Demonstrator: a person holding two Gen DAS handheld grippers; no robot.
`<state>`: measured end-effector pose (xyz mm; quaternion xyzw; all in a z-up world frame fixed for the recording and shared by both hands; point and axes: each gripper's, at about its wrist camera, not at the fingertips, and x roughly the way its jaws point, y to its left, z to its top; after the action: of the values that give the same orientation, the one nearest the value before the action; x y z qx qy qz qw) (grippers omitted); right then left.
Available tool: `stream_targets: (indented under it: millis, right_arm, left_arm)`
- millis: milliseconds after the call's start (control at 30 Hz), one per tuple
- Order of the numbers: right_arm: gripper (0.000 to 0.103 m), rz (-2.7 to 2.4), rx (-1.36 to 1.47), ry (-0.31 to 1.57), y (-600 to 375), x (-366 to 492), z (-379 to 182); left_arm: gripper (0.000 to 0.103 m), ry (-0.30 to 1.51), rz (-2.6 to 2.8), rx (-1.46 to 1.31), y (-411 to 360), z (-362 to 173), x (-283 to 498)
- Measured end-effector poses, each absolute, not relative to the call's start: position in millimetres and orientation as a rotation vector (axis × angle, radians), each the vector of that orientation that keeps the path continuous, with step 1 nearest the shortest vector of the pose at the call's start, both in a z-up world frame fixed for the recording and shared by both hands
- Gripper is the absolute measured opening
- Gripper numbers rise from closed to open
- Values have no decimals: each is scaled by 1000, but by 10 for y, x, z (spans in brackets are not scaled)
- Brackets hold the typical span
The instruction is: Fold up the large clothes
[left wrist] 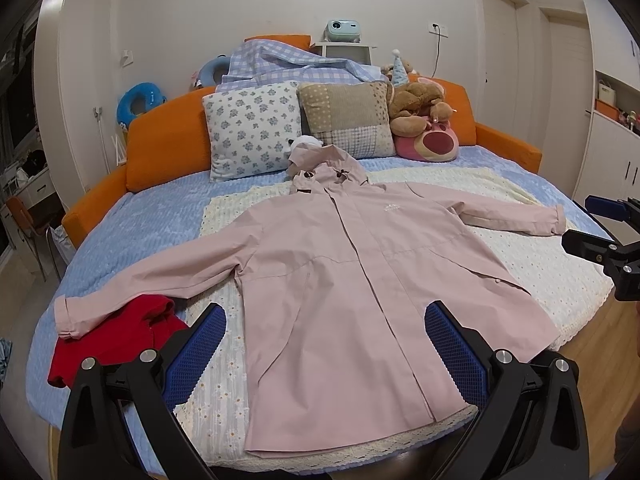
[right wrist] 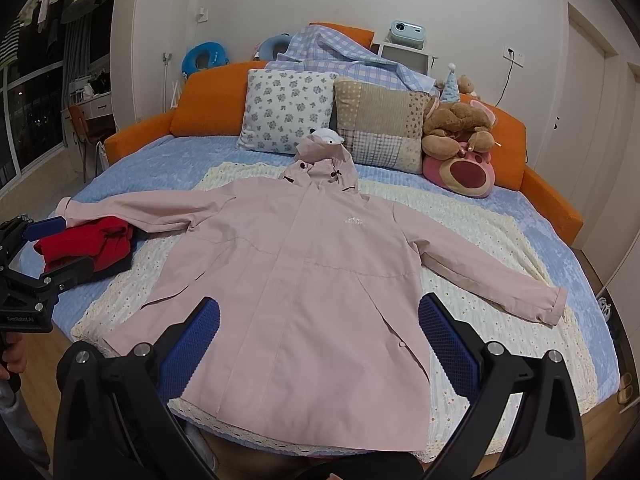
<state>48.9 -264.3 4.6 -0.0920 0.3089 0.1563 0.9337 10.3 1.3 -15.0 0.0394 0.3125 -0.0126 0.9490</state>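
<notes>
Only the right view shows slippers (right wrist: 625, 390) beside the bed (right wrist: 560, 240).

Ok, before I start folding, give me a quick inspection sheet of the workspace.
Surface: bed with blue cover, cream lace blanket on top.
Job's things: pink jacket spread flat, front up, sleeves out, hood toward the pillows; unfolded.
Clutter: red garment under the jacket's sleeve; floral pillow, patchwork pillow, plush toys.
Grippers: left gripper and right gripper open, empty, above the hem.
Cables: black cord from the wall socket.
Surroundings: projector behind the headboard, wardrobe doors, window.
</notes>
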Motion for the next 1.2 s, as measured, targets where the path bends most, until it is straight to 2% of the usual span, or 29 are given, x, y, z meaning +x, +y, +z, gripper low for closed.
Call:
stream_targets:
  millis: [1200]
  right_arm:
    - [98,335,-182,657,-2624,553,-6]
  left_arm:
    - [101,655,-13,83,58,-227,130]
